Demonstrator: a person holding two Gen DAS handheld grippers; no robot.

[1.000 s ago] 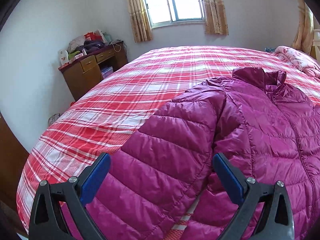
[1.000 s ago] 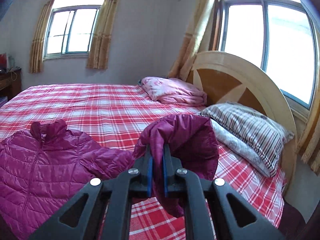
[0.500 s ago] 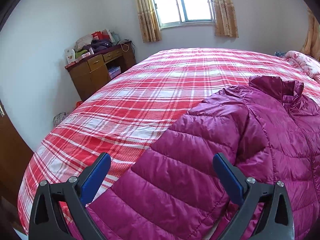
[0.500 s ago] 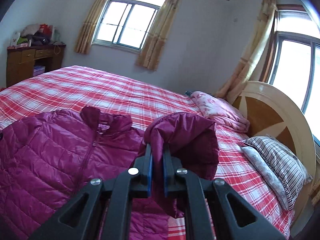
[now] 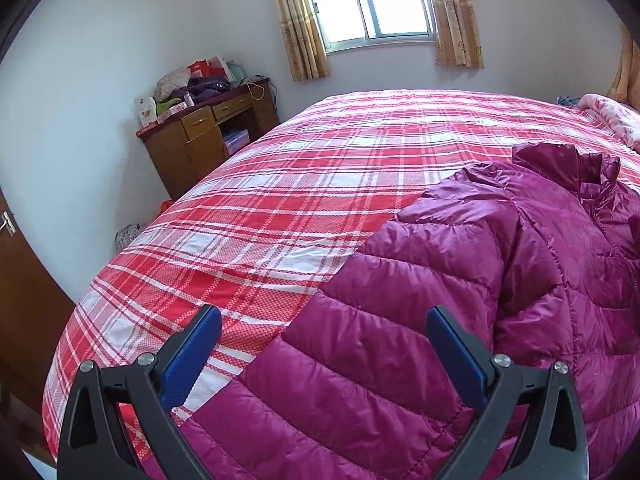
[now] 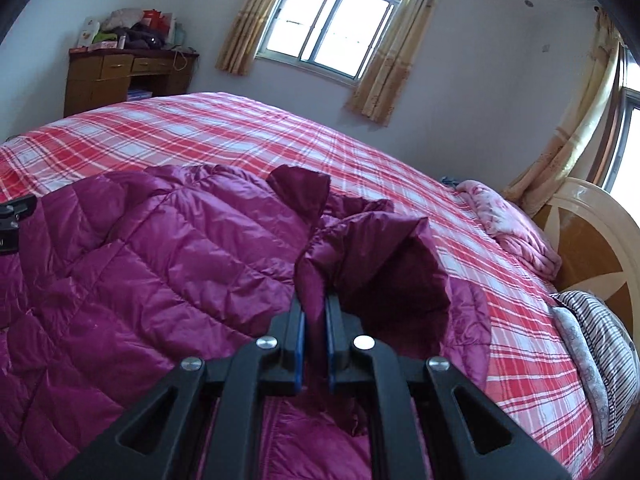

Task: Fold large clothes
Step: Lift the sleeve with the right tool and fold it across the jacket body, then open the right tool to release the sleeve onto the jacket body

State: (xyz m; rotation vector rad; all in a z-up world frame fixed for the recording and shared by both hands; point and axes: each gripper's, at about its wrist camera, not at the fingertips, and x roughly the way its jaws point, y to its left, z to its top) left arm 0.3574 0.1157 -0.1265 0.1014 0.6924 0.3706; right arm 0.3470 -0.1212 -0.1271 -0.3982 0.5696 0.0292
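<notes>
- Down along the left wrist view, we see the left hand-held gripper [image 5: 323, 334] with its blue pads spread wide and nothing between them, hovering over a sleeve of the magenta quilted jacket [image 5: 460, 300].
- We find the jacket lying flat on the bed [image 5: 280, 216], toward the right of the frame, collar pointing at the far wall; the bed is covered in a red-and-white plaid sheet that takes up most of the view.
- Against the white wall to the left we see a wooden table [image 5: 200, 140] with drawers, piled with clothes and boxes, and a curtained window [image 5: 372, 0] beyond the foot of the bed.
- A folded pink floral blanket [image 5: 612, 116] sits at the far right edge of the bed.
- Turning to the right wrist view, we see the right hand-held gripper [image 6: 315, 312] pressed together on a fold of the jacket's other sleeve [image 6: 376, 256], lifted and bunched over the garment's body.
- Here the jacket spreads across the left and middle of the plaid bed; a striped pillow [image 6: 596, 344] lies by the curved wooden headboard [image 6: 592, 240] at right, the pink blanket just beyond it.
- We also see yellow curtains [image 6: 384, 52] framing the window, and the table in the far left corner.
</notes>
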